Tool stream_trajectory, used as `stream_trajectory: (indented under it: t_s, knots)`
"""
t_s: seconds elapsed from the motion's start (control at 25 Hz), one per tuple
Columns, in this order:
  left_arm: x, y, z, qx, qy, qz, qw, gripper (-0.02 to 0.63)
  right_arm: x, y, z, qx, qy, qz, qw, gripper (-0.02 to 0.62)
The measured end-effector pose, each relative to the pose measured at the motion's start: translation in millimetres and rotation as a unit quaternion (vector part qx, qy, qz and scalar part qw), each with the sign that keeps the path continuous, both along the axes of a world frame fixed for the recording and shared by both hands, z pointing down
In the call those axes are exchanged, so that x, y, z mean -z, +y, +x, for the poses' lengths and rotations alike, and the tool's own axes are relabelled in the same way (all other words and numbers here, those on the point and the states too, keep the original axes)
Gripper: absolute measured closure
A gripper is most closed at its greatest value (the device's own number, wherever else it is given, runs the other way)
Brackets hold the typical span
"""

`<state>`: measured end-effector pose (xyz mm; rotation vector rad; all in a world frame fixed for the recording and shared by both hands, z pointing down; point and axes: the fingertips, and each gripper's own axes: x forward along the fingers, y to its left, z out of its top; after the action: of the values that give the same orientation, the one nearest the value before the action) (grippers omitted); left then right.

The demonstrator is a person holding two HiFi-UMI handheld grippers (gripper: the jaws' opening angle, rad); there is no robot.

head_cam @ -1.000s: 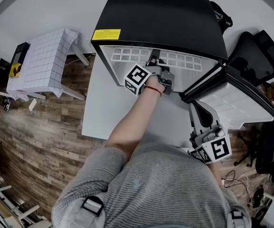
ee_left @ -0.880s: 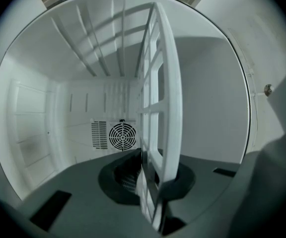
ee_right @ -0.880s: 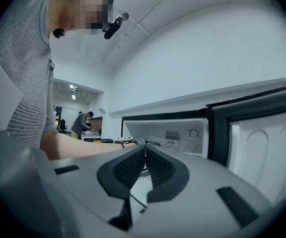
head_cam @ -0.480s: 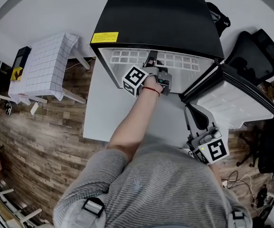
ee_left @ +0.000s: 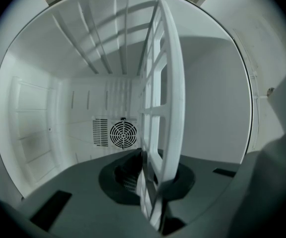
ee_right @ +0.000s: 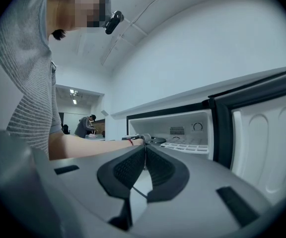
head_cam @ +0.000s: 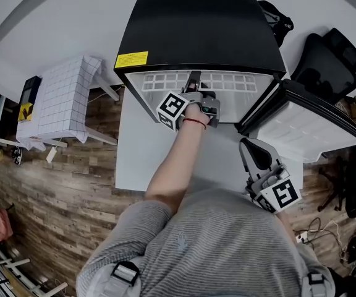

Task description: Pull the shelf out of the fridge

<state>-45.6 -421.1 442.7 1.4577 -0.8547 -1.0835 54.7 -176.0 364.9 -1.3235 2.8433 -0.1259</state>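
A black mini fridge (head_cam: 196, 30) stands with its door (head_cam: 308, 125) swung open to the right. Its white grid shelf (head_cam: 227, 81) juts a little past the opening. My left gripper (head_cam: 194, 84) reaches into the opening and is shut on the shelf's front edge. In the left gripper view the shelf (ee_left: 165, 108) runs edge-on away from the left gripper (ee_left: 150, 182) into the white interior. My right gripper (head_cam: 256, 154) hangs back near the door, shut with nothing in it. In the right gripper view the right gripper (ee_right: 144, 157) has its pads together, with the fridge (ee_right: 182, 130) beyond.
The fridge sits on a white mat (head_cam: 138, 147) over a wood floor. A small table under a white checked cloth (head_cam: 60, 98) stands to the left. A black office chair (head_cam: 326, 60) is behind the open door. A fan grille (ee_left: 123, 134) shows on the fridge's back wall.
The head view has shifted slightly. My left gripper keeps its hold on the shelf's front edge, and the right gripper stays by the door.
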Motion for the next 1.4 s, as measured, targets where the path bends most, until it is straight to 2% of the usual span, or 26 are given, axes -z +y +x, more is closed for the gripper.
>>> stream_trajectory:
  t_s: [0.8, 1.4]
  knots:
    - [-3, 5, -1, -0.007, 0.020, -0.017, 0.9996, 0.569, 0, 3, 9, -0.019, 0.002, 0.004, 1.000, 0.581]
    - [-4, 9, -2, 0.021, 0.036, -0.025, 0.9988, 0.572, -2, 0, 15, -0.022, 0.002, 0.002, 1.000, 0.581]
